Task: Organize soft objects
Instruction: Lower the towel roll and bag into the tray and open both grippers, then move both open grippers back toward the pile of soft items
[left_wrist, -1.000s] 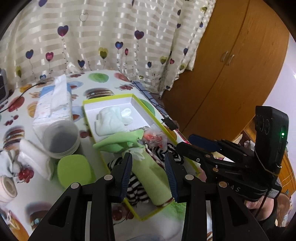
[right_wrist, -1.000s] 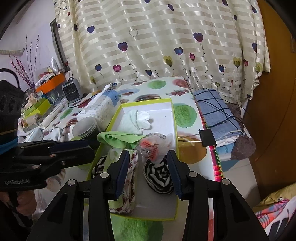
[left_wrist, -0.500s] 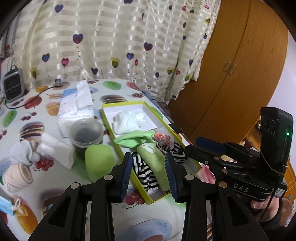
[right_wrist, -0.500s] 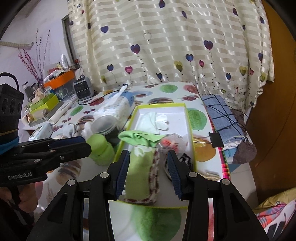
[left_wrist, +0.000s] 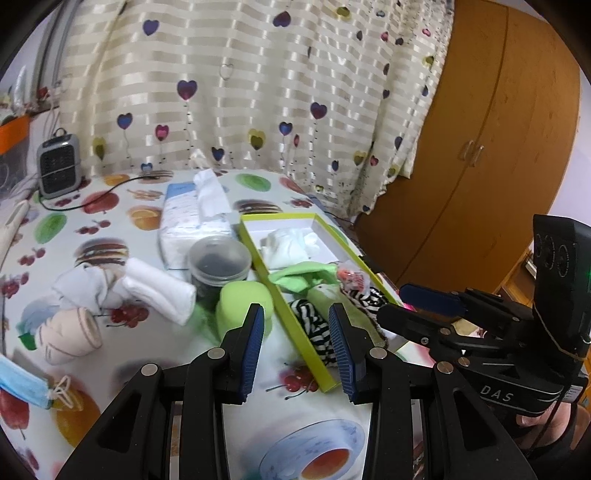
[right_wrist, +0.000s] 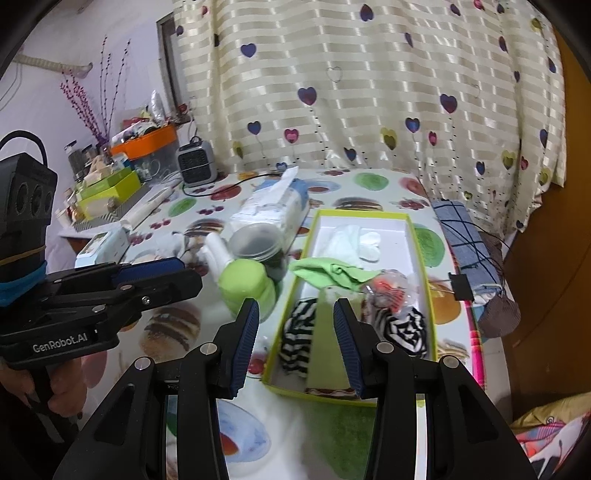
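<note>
A yellow-green box (left_wrist: 295, 334) (right_wrist: 431, 280) lies on the fruit-print table and holds white cloth (left_wrist: 291, 242) (right_wrist: 354, 240), a green cloth (left_wrist: 303, 277) (right_wrist: 332, 271), striped socks (left_wrist: 314, 326) (right_wrist: 297, 332) and a long green sock (right_wrist: 327, 350). Outside it lie white socks (left_wrist: 155, 291), a pale roll (left_wrist: 70, 334) and a green sponge (left_wrist: 242, 299) (right_wrist: 245, 282). My left gripper (left_wrist: 296, 347) is open and empty, above the box's near corner. My right gripper (right_wrist: 297, 347) is open and empty, above the box's near end.
A tissue pack (left_wrist: 192, 218), a clear lidded jar (left_wrist: 219, 264), a small heater (left_wrist: 57, 166) and a blue face mask (left_wrist: 22, 382) are on the table. A folded blue cloth (right_wrist: 461, 236) lies at the right edge. A wooden wardrobe (left_wrist: 498, 147) stands to the right.
Both grippers have pulled back and up from the box, still open and empty. More of the table shows now.
</note>
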